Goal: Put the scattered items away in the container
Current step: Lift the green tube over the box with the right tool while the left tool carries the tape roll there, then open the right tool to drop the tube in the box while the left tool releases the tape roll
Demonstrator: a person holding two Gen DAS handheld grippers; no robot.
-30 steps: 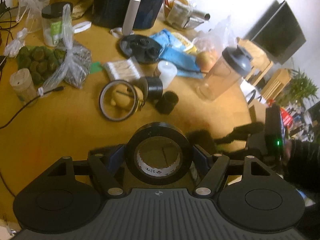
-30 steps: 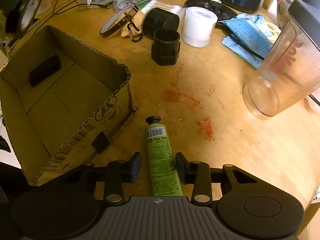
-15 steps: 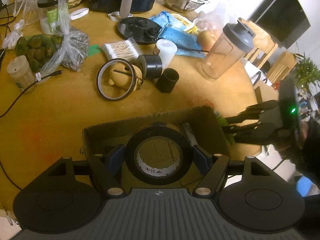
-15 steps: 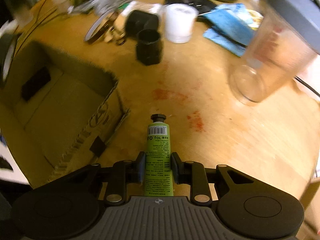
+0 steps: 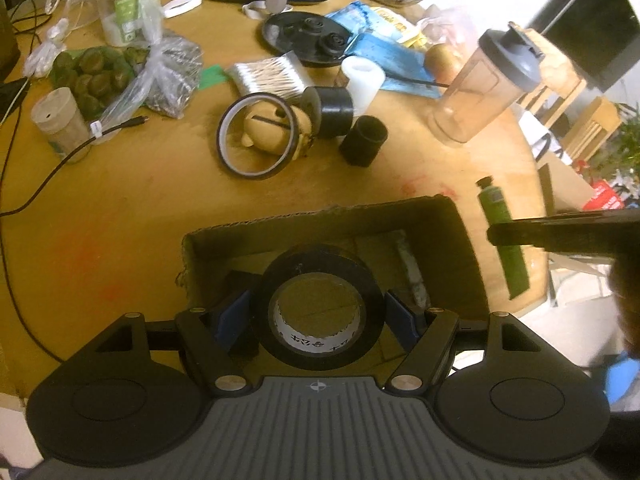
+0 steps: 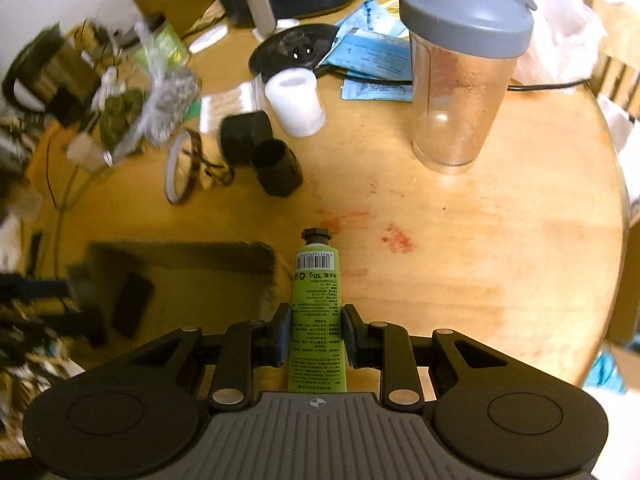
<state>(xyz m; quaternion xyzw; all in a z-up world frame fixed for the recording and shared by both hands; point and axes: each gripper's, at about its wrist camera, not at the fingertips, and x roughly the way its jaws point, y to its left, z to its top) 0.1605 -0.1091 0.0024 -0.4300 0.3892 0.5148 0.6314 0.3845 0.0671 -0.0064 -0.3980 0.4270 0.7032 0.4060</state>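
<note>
Over the cardboard box (image 5: 460, 264), our left gripper (image 5: 318, 312) clamps the black tape roll (image 5: 318, 312); beside the box, seemingly airborne, our right gripper (image 6: 316, 336) pinches the green tube (image 6: 316, 312).

Left tool (image 5: 318, 312): fills the lower centre of its own view, pointing steeply down, blue-padded fingers (image 5: 232, 322) set wide and pressing on either side of a black roll of tape (image 5: 318, 300) held between them. Right tool (image 6: 316, 334): low centre of its own view, also pitched steeply down, jaws narrow and clamped on the lower body of a green tube (image 6: 317, 312), whose cap end points toward the upper frame. In the left wrist view the right tool enters from the right edge as a dark horizontal bar at mid-height, with a blurred dark sleeve (image 5: 628, 304) behind it.
</note>
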